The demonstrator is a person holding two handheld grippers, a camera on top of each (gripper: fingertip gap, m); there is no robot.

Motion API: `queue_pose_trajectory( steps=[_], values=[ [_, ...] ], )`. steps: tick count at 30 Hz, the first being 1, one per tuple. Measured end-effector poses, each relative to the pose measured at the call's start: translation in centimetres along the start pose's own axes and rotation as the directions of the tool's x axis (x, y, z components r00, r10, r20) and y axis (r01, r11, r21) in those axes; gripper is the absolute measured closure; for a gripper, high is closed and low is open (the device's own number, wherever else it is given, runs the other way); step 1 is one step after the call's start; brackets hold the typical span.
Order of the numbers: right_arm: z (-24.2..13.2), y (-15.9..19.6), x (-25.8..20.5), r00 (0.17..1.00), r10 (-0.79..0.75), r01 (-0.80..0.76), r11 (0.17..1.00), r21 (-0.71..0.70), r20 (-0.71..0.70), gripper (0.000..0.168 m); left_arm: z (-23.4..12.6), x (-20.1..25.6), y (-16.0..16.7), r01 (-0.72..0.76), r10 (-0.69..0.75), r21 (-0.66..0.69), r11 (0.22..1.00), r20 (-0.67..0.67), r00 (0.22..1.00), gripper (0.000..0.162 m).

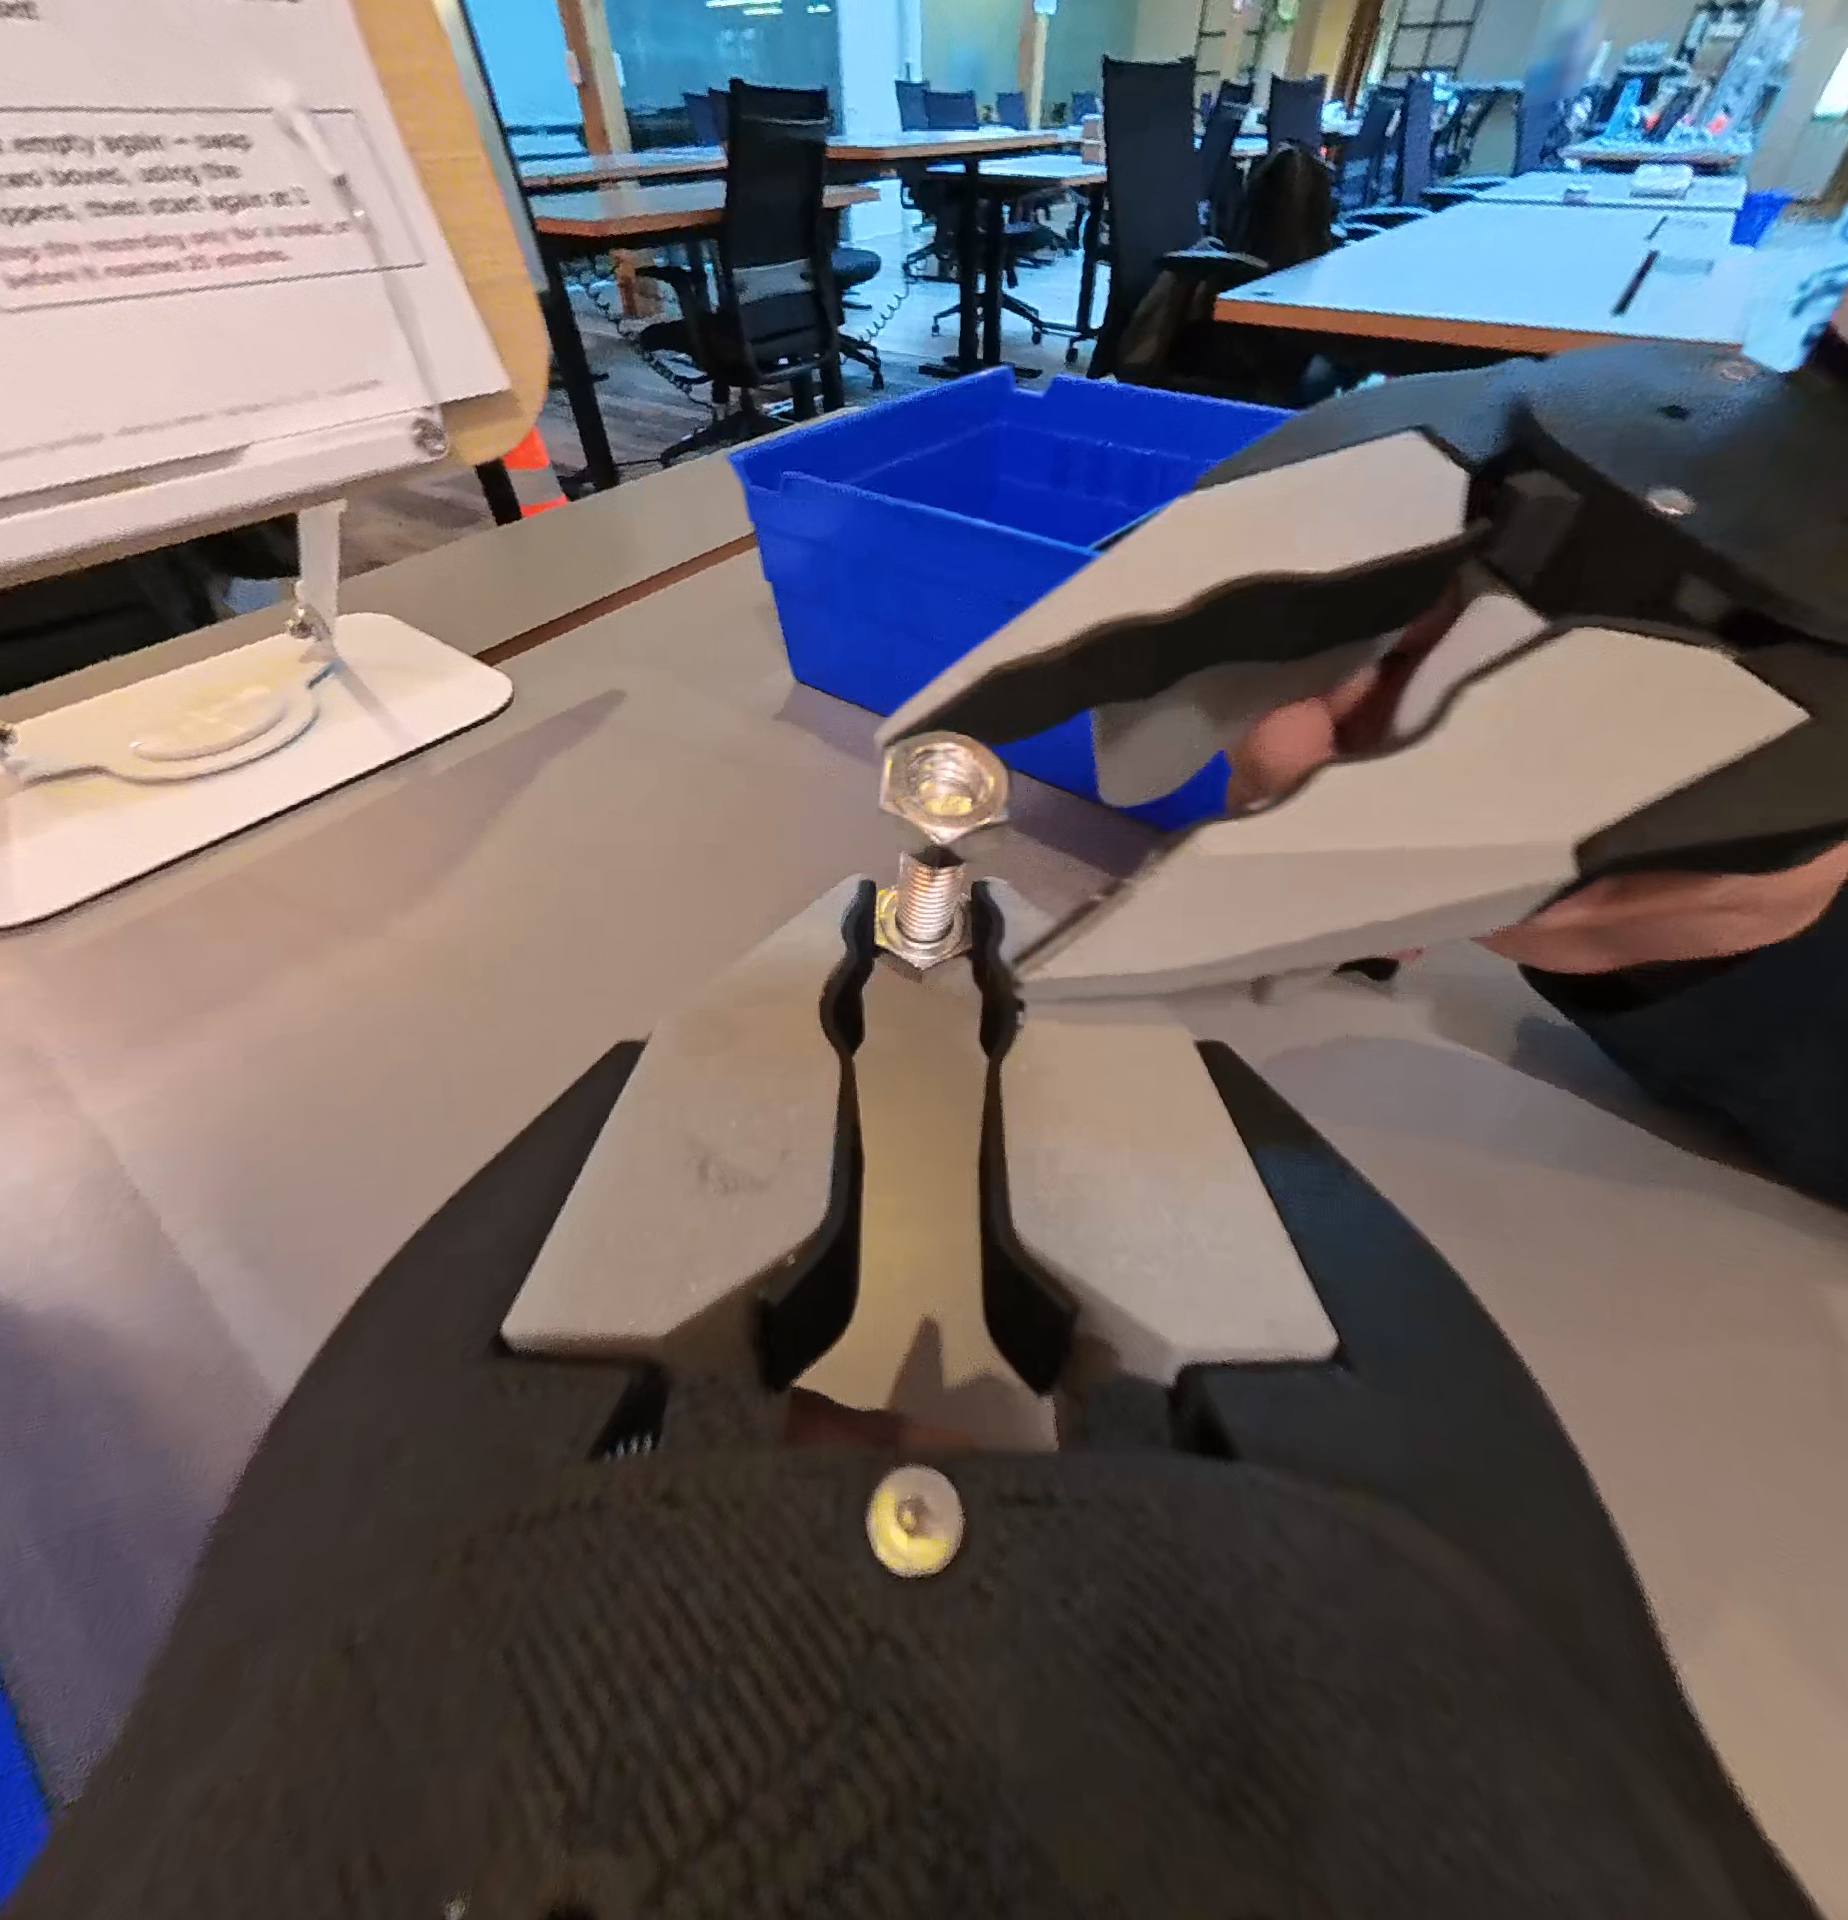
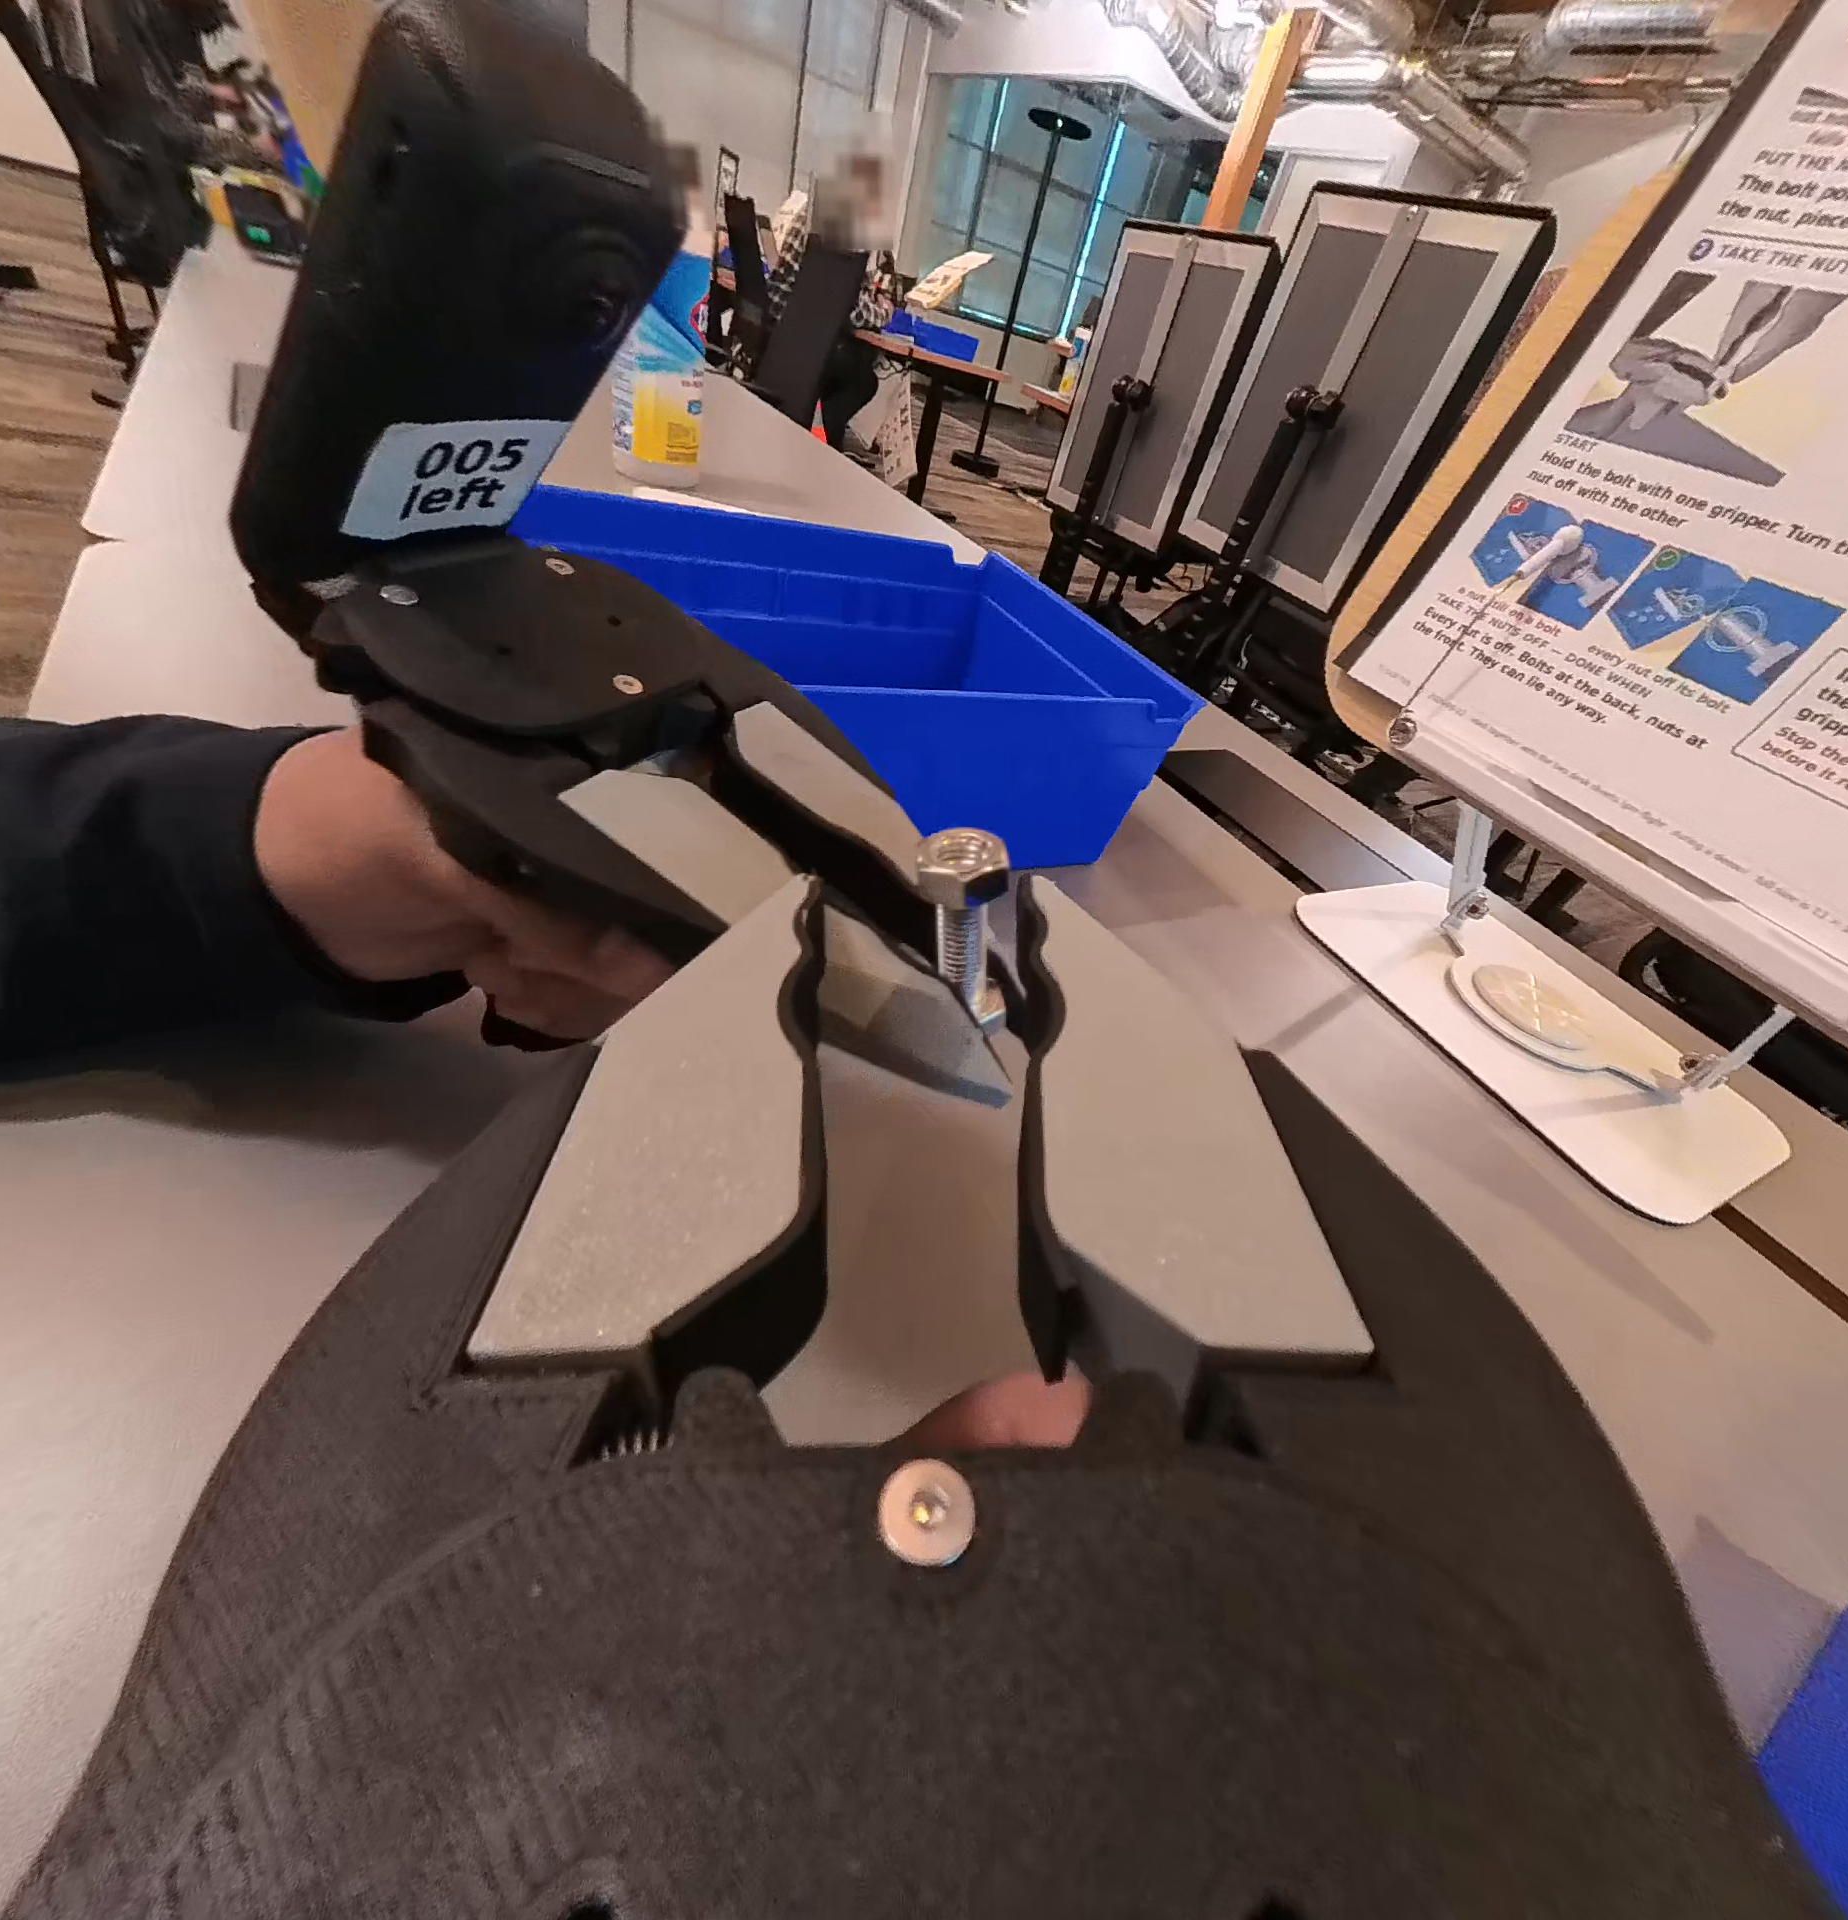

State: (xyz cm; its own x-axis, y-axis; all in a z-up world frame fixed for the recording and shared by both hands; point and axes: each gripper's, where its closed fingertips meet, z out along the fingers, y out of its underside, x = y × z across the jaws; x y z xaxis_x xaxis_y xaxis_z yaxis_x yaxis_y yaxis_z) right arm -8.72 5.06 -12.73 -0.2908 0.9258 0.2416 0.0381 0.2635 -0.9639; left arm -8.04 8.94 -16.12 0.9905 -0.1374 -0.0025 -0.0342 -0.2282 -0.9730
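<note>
Office chairs and long tables fill the room behind a grey desk [image 1: 400, 831]. At the left of the left wrist view, a white stand [image 1: 224, 727] props up a printed sheet [image 1: 172, 260]. At the middle, the left claw [image 1: 920, 925] is pinched on the hex head of a bolt [image 1: 925, 899] that stands upright, thread up. Just above the thread tip is a hex nut [image 1: 943, 781], touching the upper finger of the right claw [image 1: 967, 862], whose fingers are spread; whether they grip the nut I cannot tell. Behind them, a blue bin [image 1: 951, 551] sits on the desk. In the right wrist view a hand [image 2: 400, 873] holds the left claw's handle.
</note>
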Motion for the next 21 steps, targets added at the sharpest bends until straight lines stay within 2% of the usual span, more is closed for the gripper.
queue_pose_trajectory(
  steps=[9, 13, 21],
  values=[
    [0.4, 0.2, -0.2, 1.0, 0.008, -0.008, 1.0, -0.002, 0.005, 0.14, 0.3, 0.6, 0.3, -0.016, 0.016, -0.019, 1.0, -0.015, 1.0, 0.146],
    [0.6, 0.2, -0.1, 1.0, 0.012, -0.012, 1.0, -0.001, -0.002, 0.152, 0.4, 1.8, 0.2, -0.045, 0.044, -0.02, 0.999, -0.048, 0.998, 0.147],
    [-0.4, -0.4, 0.4, 1.0, 0.008, -0.009, 1.0, 0.023, 0.016, 0.153, 0.5, 2.0, 0.4, -0.03, 0.028, -0.027, 0.999, -0.075, 0.997, 0.146]
  ],
)
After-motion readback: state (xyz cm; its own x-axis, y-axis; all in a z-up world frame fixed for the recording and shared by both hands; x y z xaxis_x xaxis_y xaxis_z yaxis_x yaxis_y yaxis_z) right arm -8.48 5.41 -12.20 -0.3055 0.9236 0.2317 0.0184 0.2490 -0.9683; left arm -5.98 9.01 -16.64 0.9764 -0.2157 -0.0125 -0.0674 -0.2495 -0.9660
